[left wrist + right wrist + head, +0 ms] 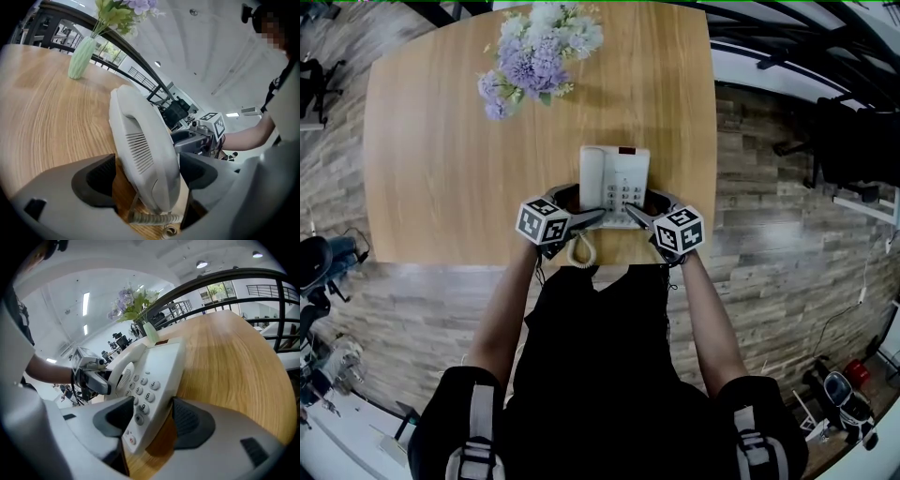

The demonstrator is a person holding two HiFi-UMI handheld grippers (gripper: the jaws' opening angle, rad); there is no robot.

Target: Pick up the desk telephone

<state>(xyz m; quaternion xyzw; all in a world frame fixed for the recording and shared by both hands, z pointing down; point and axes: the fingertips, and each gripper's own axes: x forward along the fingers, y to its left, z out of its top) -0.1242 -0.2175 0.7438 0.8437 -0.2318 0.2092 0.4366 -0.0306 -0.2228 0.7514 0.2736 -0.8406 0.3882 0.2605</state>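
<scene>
A white desk telephone [614, 183] lies flat on the wooden table [441, 169] close to its near edge, with its handset on the left and its keypad on the right. My left gripper [581, 204] straddles the handset [140, 136]. Its jaws stand wide, and bare wood shows between the left pad [93, 180] and the handset. My right gripper [645, 204] straddles the keypad side [154, 376], also wide, with a shadowed gap before the right pad [192, 420]. The coiled cord [581, 251] hangs over the table's near edge.
A pale green vase of lilac and white flowers [539, 52] stands at the far side of the table. The person stands against the table's near edge. Dark chairs [853, 141] and a railing [243, 282] lie beyond the table, over wood-pattern floor.
</scene>
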